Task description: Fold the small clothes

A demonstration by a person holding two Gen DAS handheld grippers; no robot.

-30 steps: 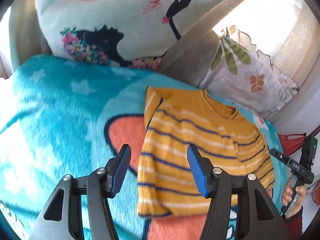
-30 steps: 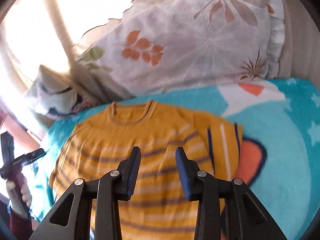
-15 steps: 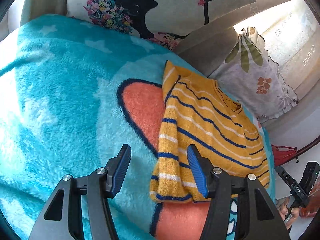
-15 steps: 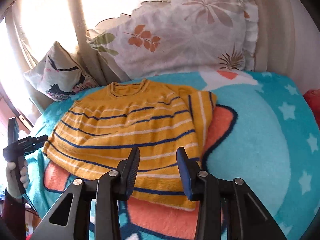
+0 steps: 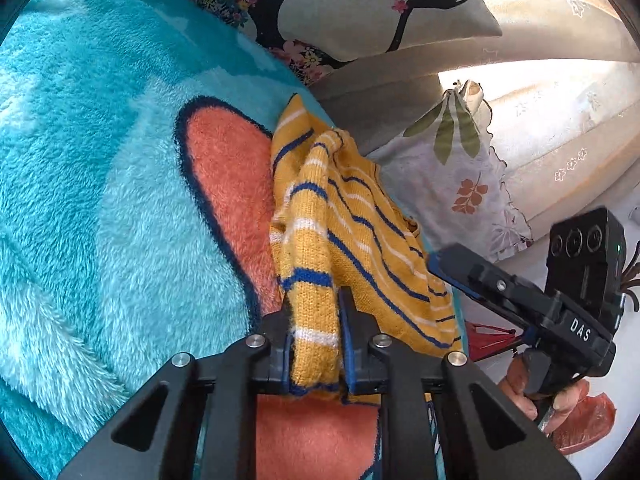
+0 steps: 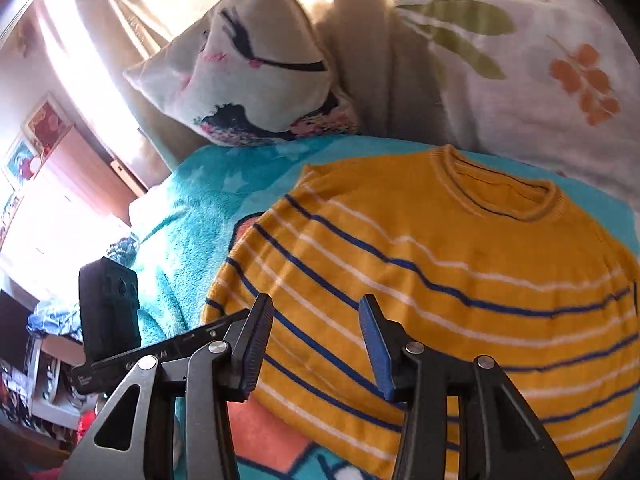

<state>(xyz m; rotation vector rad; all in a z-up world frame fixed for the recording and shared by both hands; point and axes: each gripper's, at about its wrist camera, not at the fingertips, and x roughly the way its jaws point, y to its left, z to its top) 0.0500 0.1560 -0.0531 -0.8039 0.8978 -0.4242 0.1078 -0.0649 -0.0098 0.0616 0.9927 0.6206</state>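
Teal plush blanket under everything, printed cushions and bright curtains behind. Striped yellow sweater spread flat there, bottom corner bunched and pinched in left gripper, just closed. Right gripper opening wider, empty, hovering above opposite hem. Could drag the sweater askew on the plush.

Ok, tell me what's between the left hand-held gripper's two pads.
In the left wrist view, a bunched fold of the yellow striped sweater is pinched in the left hand-held gripper.
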